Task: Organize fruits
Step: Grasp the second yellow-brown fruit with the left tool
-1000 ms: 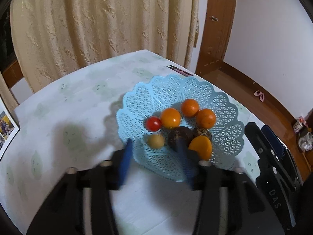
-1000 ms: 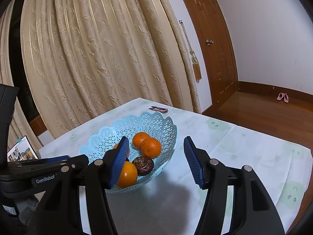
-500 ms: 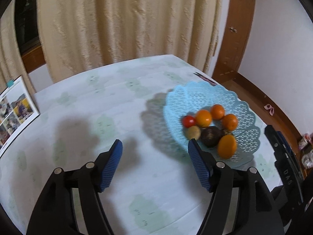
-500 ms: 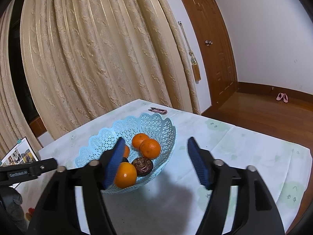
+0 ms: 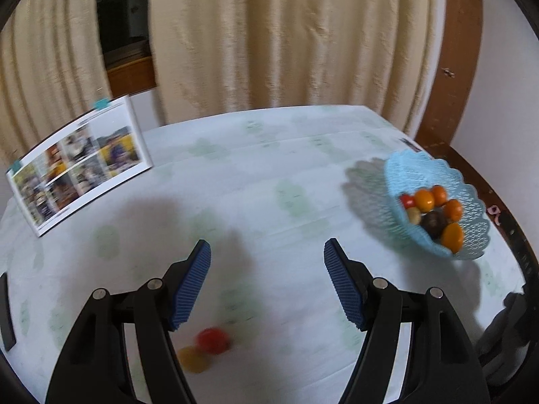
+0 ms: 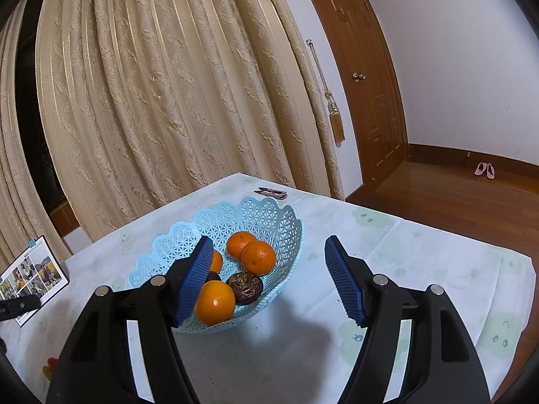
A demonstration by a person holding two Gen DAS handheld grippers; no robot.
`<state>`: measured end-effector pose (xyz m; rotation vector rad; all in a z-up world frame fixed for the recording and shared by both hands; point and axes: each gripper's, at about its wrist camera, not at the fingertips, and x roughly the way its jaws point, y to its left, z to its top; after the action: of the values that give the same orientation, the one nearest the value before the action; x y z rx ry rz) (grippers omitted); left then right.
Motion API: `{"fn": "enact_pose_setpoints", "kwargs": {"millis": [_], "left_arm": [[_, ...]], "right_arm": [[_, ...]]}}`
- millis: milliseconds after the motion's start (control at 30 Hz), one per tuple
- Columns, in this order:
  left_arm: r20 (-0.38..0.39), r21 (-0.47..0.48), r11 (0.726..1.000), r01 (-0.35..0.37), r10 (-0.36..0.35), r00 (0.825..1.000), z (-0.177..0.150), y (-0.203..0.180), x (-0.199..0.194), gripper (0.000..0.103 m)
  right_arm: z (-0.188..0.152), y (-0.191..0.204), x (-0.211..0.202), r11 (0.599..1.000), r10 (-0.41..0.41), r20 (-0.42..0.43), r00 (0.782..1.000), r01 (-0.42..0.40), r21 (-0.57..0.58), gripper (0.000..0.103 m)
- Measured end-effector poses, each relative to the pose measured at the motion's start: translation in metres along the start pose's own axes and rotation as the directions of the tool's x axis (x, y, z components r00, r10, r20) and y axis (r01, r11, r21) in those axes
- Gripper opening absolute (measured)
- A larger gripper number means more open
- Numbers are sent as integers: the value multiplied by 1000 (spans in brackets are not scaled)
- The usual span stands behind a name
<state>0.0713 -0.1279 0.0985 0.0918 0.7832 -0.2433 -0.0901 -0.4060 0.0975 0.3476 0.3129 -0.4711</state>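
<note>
While the blue basket [image 5: 438, 181] stands far right on the table [image 5: 269, 175], the empty, half-open left claw [image 5: 266, 259] is nearest the red fruit [image 5: 213, 339] and yellow fruit [image 5: 192, 359] just below it.

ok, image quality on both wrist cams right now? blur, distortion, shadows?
Left wrist: motion-blurred; the red fruit, yellow fruit and photo card smear, while the left claw stays sharp. Right wrist: crisp, basket lattice readable. Both: fisheye bowing, dark corner vignette, soft claw shadows on the tablecloth.
</note>
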Motion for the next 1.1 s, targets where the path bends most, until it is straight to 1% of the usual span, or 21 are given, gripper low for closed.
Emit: {"fn": "enact_pose_setpoints", "kwargs": {"millis": [100,267,367,533,700,833,900,967,1033,1100], "left_arm": [[-9,-16,999,-34,34,999,-12,19,-7,70],[-32,-31,998,-60,59,998,-33,40,-12,70],[-52,-39,997,-62,59,997,-49,50,-11,70],[-80,-52,997,-53,48,996,-68,57,-7,70],[-102,-60,997,-38,32,994,-81,64,-1,62],[-122,-49,999,-24,18,992,-89,64,5,56],[-132,-49,999,-16,10,991,-93,63,9,50],[-138,-53,999,-10,3,990,-94,64,12,48],[-142,-54,999,-6,-2,990,-96,64,15,45],[-146,-55,998,0,-8,989,-98,64,18,40]], "right_arm": [[0,0,0,1000,-4,-1,1000,4,3,70],[-1,-1,-1,1000,-10,3,1000,10,-2,70],[-1,0,-2,1000,-18,7,1000,18,-7,70],[-1,4,-4,999,-30,14,999,31,-24,70],[-4,13,-8,996,-50,29,998,52,-76,70],[-5,18,-13,996,-34,20,999,35,-82,70],[-6,22,-16,997,-14,8,1000,15,-80,70],[-6,28,-17,996,10,-5,1000,-10,-84,70],[-6,38,-19,995,43,-19,999,-45,-94,70],[-6,49,-22,990,85,-38,996,-89,-111,70]]}}
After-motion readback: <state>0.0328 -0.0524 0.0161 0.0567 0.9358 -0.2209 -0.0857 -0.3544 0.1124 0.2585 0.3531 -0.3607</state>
